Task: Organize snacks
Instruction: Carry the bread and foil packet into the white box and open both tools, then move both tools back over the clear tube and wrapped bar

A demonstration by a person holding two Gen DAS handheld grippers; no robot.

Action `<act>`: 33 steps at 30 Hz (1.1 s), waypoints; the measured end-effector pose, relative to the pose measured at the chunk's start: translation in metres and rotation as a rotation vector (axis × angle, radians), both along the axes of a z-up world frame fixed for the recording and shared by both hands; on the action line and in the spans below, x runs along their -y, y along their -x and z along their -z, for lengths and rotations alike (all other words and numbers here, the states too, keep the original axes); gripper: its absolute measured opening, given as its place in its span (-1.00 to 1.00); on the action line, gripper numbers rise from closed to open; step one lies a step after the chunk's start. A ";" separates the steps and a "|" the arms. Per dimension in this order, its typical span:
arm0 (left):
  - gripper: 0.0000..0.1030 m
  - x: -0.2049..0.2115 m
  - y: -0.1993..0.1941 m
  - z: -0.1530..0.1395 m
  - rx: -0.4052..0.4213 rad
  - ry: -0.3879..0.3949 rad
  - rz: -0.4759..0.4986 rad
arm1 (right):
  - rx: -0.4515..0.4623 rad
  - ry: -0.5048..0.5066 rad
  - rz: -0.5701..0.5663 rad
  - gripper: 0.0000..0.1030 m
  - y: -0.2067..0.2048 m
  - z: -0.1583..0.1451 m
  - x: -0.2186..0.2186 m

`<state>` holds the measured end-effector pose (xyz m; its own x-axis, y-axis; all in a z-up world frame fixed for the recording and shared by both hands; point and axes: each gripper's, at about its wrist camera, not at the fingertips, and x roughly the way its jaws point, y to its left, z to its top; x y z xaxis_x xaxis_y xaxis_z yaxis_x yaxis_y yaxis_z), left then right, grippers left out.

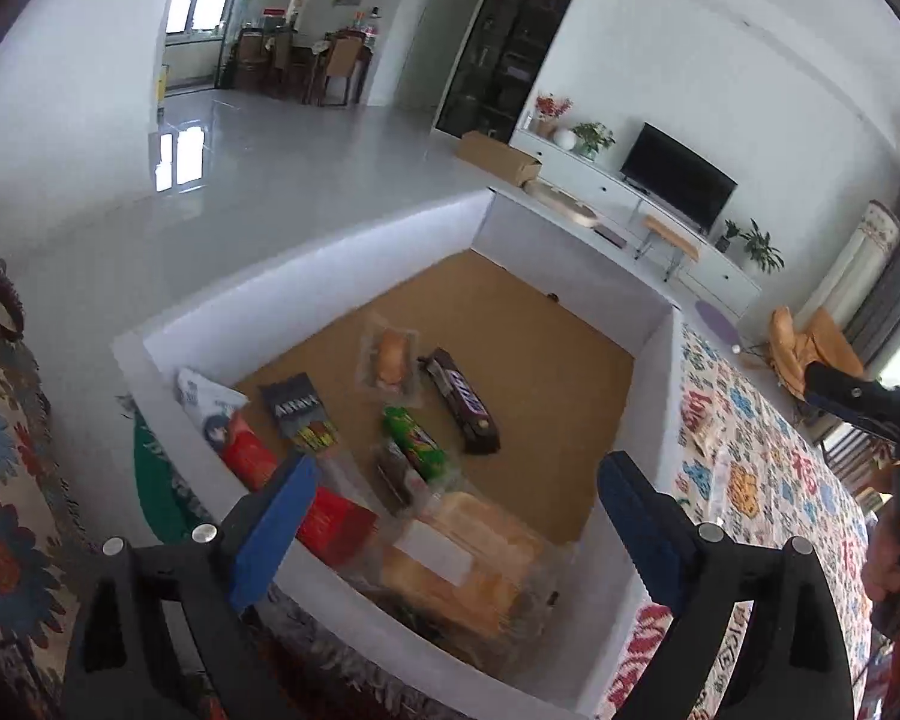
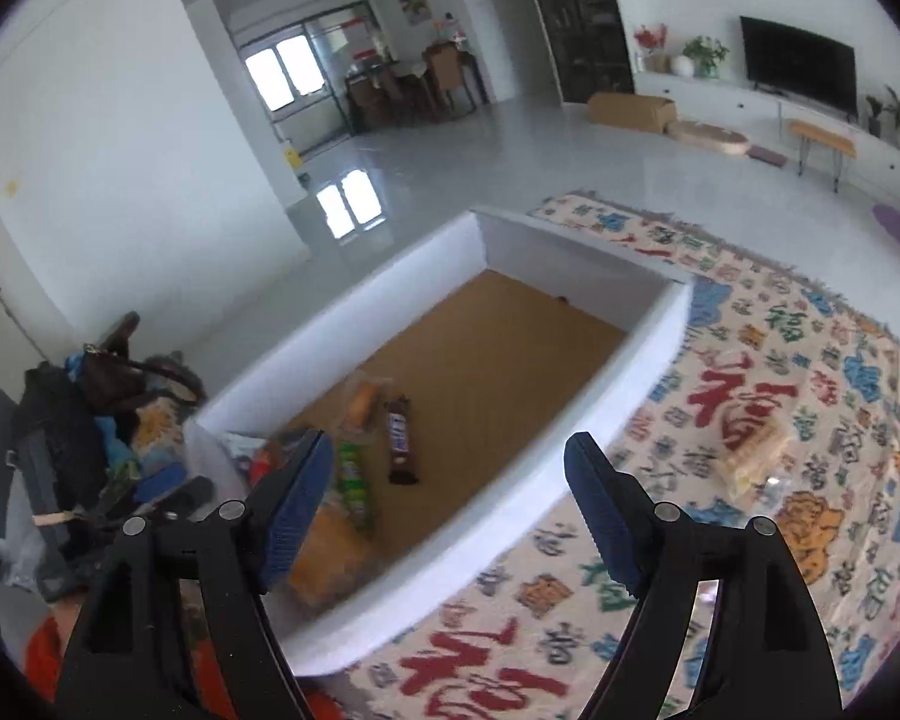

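A white box (image 1: 306, 276) with a brown floor holds the snacks: a wrapped bread roll (image 1: 390, 360), a brown chocolate bar (image 1: 462, 402), a green packet (image 1: 417, 441), a dark packet (image 1: 300, 411), a red packet (image 1: 240, 444) and a clear bread pack (image 1: 468, 558). My left gripper (image 1: 459, 516) hovers open above the bread pack, with nothing between its blue fingers. My right gripper (image 2: 450, 504) is open and empty over the box's near wall (image 2: 510, 498). The chocolate bar (image 2: 401, 441) and green packet (image 2: 354, 480) lie beyond it. A clear-wrapped snack (image 2: 750, 456) lies on the cloth outside the box.
The box stands on a patterned cloth (image 2: 780, 360) that spreads to its right. A pile of bags (image 2: 90, 408) sits left of the box. A person's hand (image 1: 894, 552) shows at the right edge of the left wrist view. Pale floor, a bench and a TV unit lie beyond.
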<state>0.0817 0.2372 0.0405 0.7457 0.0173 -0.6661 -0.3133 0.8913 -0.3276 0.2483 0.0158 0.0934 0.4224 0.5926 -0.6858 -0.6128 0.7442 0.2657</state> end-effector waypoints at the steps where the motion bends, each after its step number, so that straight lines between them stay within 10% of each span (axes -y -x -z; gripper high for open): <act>1: 0.83 0.016 -0.001 0.002 0.001 0.006 0.039 | 0.012 0.039 0.033 0.59 -0.003 0.013 0.019; 13: 0.92 0.225 -0.051 0.039 -0.106 -0.051 0.499 | -0.047 0.317 0.434 0.59 0.032 0.170 0.237; 22: 0.92 0.249 -0.098 0.119 -0.275 -0.172 0.397 | 0.010 0.309 0.488 0.59 0.056 0.187 0.247; 33: 1.00 0.256 -0.093 0.130 -0.237 -0.293 0.390 | -0.008 0.302 0.518 0.72 0.053 0.191 0.252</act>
<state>0.1743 -0.0190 -0.0900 0.5642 -0.0207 -0.8254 0.0238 0.9997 -0.0087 0.1954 -0.2366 -0.0976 0.5981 0.0890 -0.7965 -0.1486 0.9889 -0.0011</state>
